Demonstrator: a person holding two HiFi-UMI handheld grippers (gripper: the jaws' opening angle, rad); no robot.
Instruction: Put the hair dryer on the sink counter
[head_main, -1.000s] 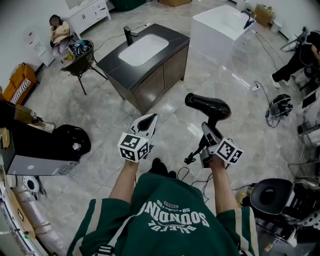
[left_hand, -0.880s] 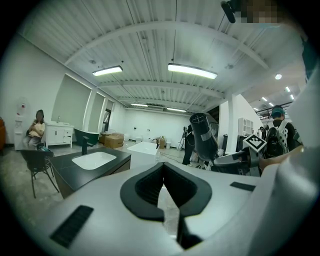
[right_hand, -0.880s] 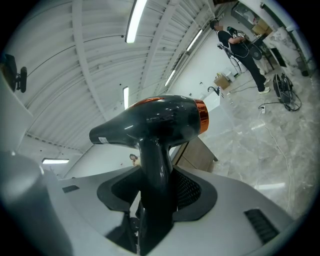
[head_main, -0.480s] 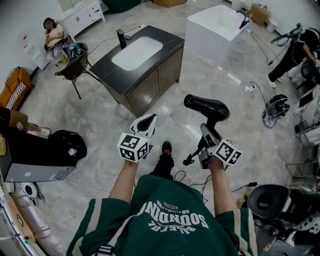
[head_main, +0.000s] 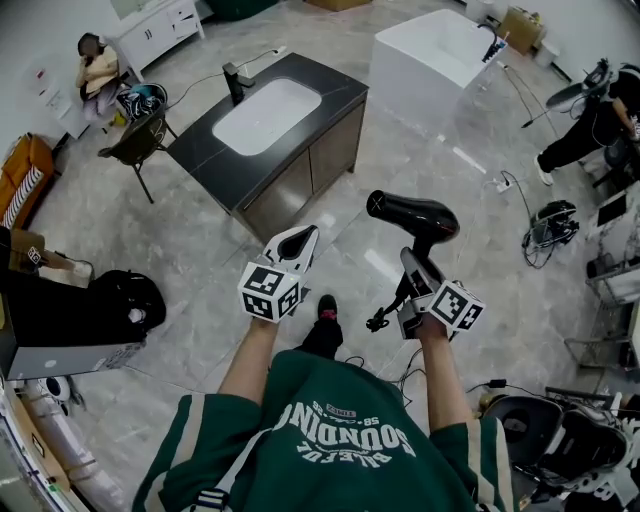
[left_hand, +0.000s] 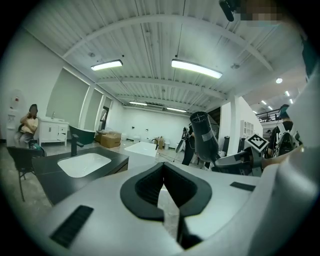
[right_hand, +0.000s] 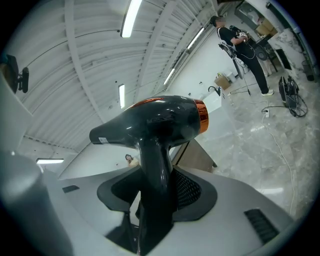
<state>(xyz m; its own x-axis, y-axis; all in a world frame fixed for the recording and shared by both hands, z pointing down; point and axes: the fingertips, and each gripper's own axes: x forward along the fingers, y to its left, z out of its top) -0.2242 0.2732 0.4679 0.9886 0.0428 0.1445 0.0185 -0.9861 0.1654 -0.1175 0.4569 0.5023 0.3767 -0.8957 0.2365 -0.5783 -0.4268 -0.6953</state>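
A black hair dryer (head_main: 415, 215) with an orange ring is held upright above the floor; my right gripper (head_main: 417, 262) is shut on its handle. In the right gripper view the dryer (right_hand: 155, 125) fills the middle, with its handle between the jaws of the right gripper (right_hand: 154, 197). My left gripper (head_main: 296, 243) is shut and holds nothing; in its own view the left gripper (left_hand: 163, 186) has its tips together. The dark sink counter (head_main: 330, 85) with a white basin and black tap stands ahead on the left, also seen as the sink counter (left_hand: 47, 176) in the left gripper view.
A white bathtub (head_main: 445, 55) stands beyond the counter. A black chair (head_main: 135, 140) and a seated person (head_main: 95, 65) are at the far left. Another person (head_main: 590, 130) stands at the right by cables (head_main: 545, 220). A dark case (head_main: 70, 310) lies at the left.
The sink counter has drawn nearer and shifted left in the head view as the person walks. Both grippers keep their pose; the dryer stays gripped.
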